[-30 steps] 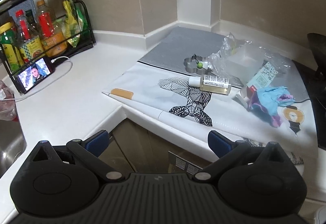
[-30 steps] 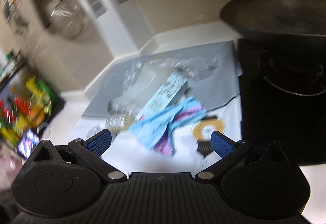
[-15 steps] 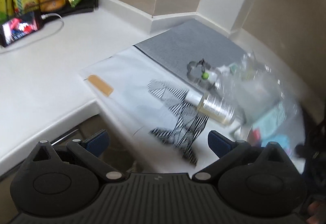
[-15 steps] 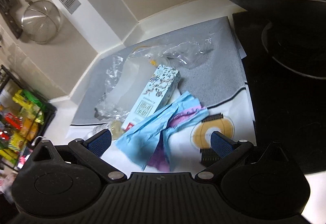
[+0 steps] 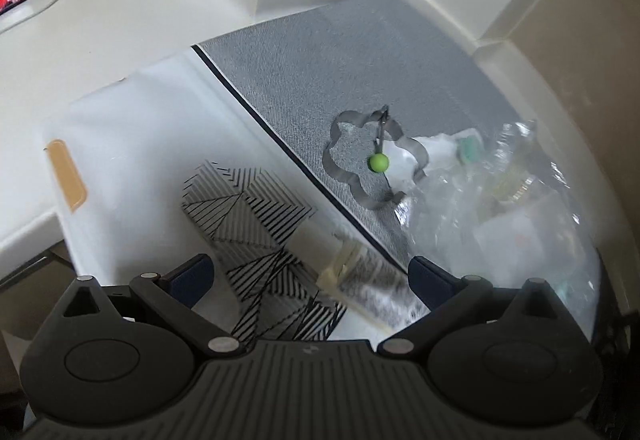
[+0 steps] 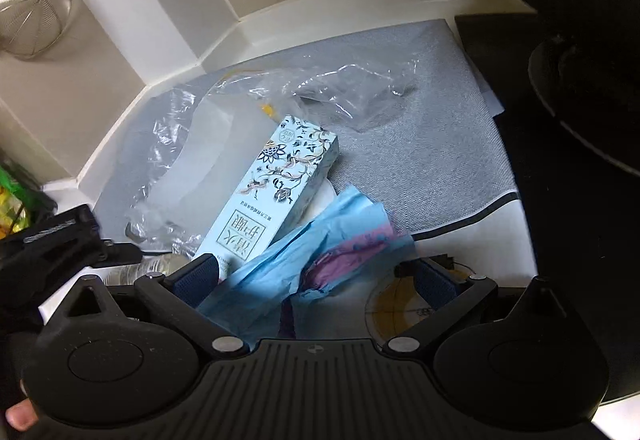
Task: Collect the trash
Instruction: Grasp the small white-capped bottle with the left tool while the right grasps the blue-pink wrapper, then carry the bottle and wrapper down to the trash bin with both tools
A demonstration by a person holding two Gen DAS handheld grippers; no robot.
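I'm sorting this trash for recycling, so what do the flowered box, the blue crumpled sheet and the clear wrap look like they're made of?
The flowered box looks like printed cardboard: sharp folded edges, matte surface. The blue crumpled sheet seems to be thin tissue paper or soft film; it creases softly without shine, so I can't be sure. The clear wrap looks like thin plastic film: see-through, wrinkled, with glossy highlights.

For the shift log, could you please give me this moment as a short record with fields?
left gripper: open, empty, over the small bottle
right gripper: open, empty, blue paper between its fingers
other trash: patterned carton, clear plastic bag
not trash: flower-shaped metal ring on the grey mat
surface: white printed cloth
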